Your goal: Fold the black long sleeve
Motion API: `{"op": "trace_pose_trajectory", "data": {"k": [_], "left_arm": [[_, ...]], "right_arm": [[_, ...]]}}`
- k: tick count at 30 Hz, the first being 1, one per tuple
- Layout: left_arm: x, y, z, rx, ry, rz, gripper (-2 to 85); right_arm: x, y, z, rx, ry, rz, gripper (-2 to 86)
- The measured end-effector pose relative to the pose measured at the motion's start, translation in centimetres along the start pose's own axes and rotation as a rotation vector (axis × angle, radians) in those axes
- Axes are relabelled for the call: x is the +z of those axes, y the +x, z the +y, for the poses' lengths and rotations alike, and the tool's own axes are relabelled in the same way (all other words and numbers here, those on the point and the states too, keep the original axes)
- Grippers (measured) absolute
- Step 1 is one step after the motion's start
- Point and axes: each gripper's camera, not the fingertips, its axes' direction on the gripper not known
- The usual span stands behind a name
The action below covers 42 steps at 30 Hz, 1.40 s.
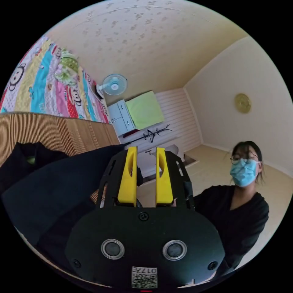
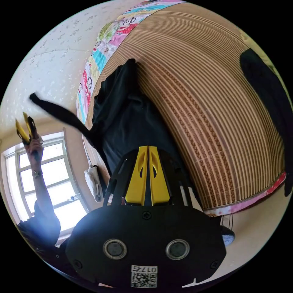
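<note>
Black long sleeve [image 2: 128,122], spread, one sleeve airborne

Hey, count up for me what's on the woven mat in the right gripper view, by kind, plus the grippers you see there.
Black garments on the woven mat: 2, the black long sleeve and a second dark garment at the mat's far edge
Grippers: 2, the right gripper with jaws together and the left gripper raised beside the window
Total: 4

Black long sleeve [image 2: 128,122] on bamboo-matted bed [image 2: 213,116]
</note>
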Motion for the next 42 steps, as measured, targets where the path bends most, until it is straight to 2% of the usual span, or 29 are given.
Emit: {"op": "trace_pose_trajectory", "data": {"k": [4, 8, 11, 17, 20, 23, 28, 33, 37, 40, 42], "left_arm": [[-1.3, -4.9, 4.6, -0.152, 0.019, -0.292, 9.3], [-5.5, -8.2, 14.0, -0.329, -0.102, -0.646, 9.3], [-8.3, -9.9, 22.3, -0.448, -0.224, -0.774, 9.5], [-10.6, -10.9, 36.7, -0.578, -0.480, -0.781, 10.6], [-11.7, -10.7, 40.8, -0.633, -0.496, -0.832, 12.1], [-12.3, -11.0, 43.7, -0.663, -0.484, -0.779, 13.2], [-12.3, -11.8, 45.9, -0.676, -0.539, -0.767, 12.9], [-14.3, -11.7, 44.7, -0.654, -0.431, -0.755, 11.8], [-16.5, -13.4, 44.9, -0.766, -0.413, -0.767, 8.1], [-18.3, -13.5, 44.9, -0.803, -0.406, -0.675, 5.3], [-19.6, -12.3, 44.7, -0.778, -0.375, -0.582, 4.9]], "right_arm": [[-2.4, 1.6, -0.4, 0.004, 0.023, 0.004, 0.4], [-3.9, 3.7, -0.3, 0.009, -0.005, 0.011, 0.8], [-4.3, 4.5, -0.1, -0.048, -0.086, 0.012, 1.6], [-4.7, 5.1, 1.1, -0.156, -0.307, 0.100, 5.8], [-5.2, 6.0, 1.8, -0.163, -0.380, 0.123, 7.1], [-5.6, 7.6, 2.3, -0.131, -0.436, 0.127, 8.3], [-7.2, 10.2, 3.2, -0.072, -0.446, 0.092, 8.6], [-8.6, 10.8, 3.5, -0.056, -0.461, 0.064, 8.1], [-8.5, 11.7, 3.5, 0.003, -0.527, 0.023, 5.2], [-10.1, 12.9, 3.6, 0.098, -0.512, -0.071, 3.9], [-12.9, 13.0, 4.0, 0.086, -0.461, -0.268, 3.6]]}}
